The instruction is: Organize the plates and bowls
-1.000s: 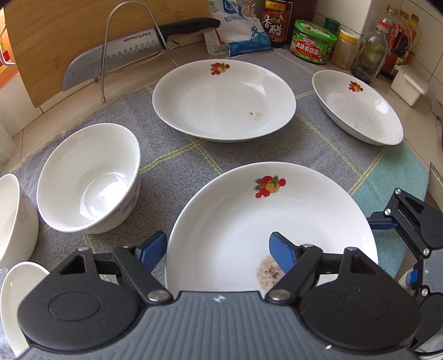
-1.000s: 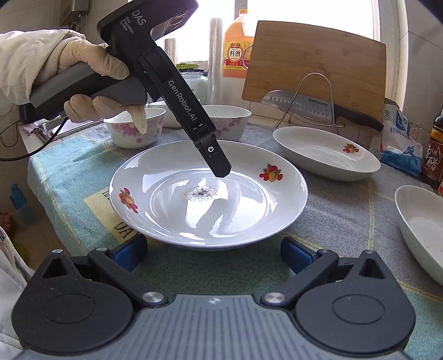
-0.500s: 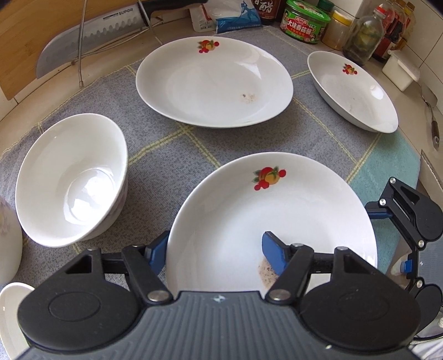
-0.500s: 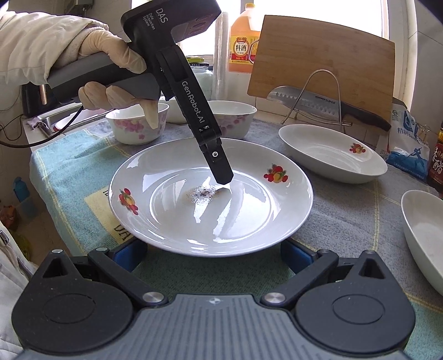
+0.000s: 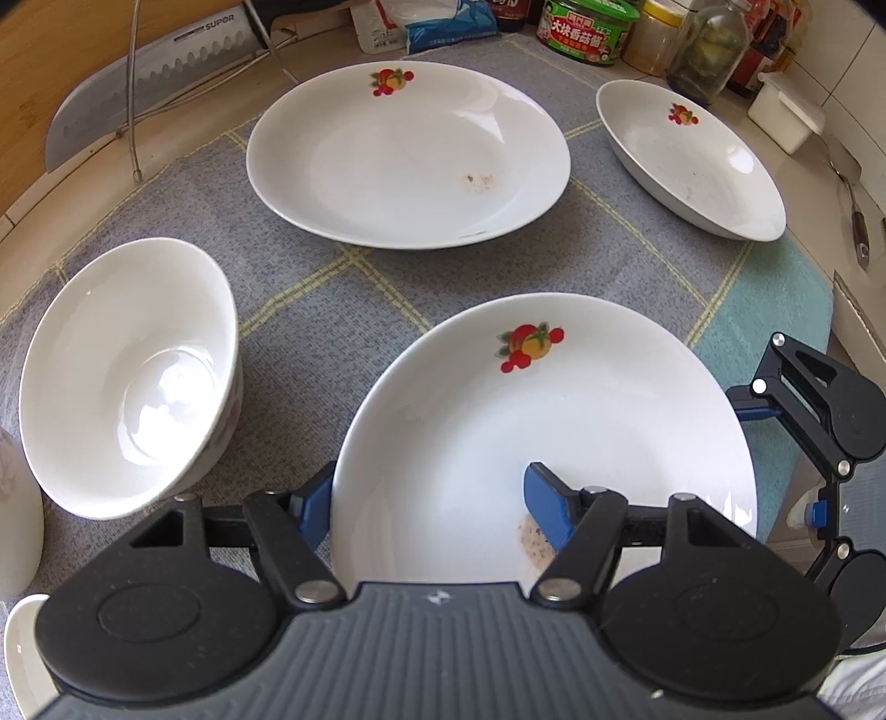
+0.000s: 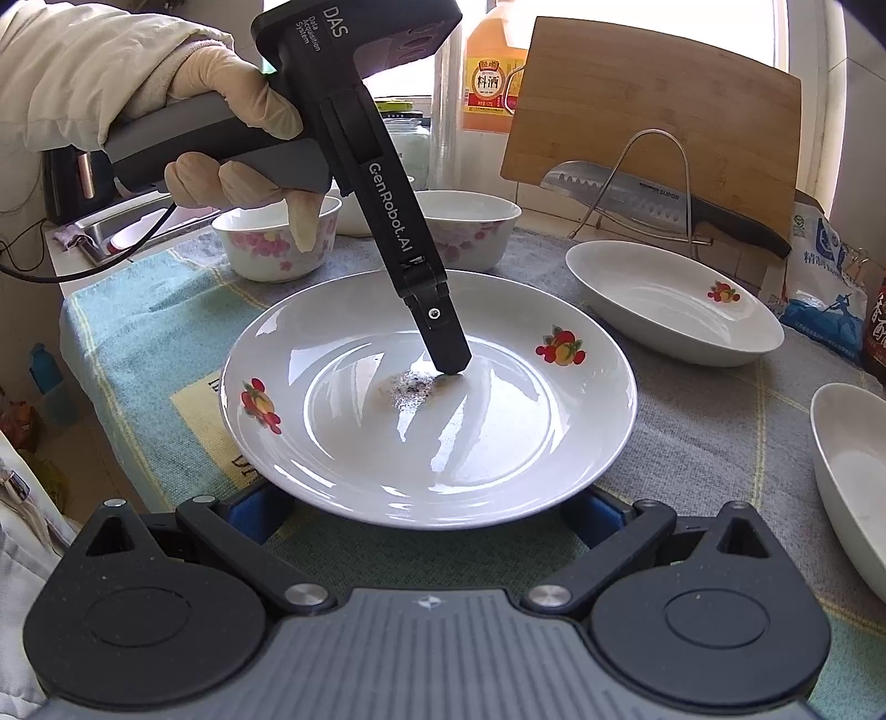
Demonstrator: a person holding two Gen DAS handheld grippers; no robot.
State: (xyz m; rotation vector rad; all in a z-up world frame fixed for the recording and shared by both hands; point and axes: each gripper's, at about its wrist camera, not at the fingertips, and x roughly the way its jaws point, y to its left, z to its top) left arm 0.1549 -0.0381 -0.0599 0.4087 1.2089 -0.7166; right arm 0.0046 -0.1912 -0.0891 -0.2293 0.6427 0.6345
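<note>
A white plate with fruit prints lies nearest, also in the right wrist view, with dark crumbs at its middle. My left gripper is open and straddles the plate's left rim: one finger outside, one finger resting inside by the crumbs. My right gripper is open, its fingers low at the plate's near edge. A second plate and a third lie beyond. A white bowl stands to the left; flowered bowls stand behind.
A knife rests on a wire rack against a wooden board. Jars, bottles and a bag line the back. A checked cloth covers the counter. A sink lies at the far left.
My left gripper has come down over the near plate, its right finger now touching inside by the crumbs. My right gripper has moved closer to the plate's edge.
</note>
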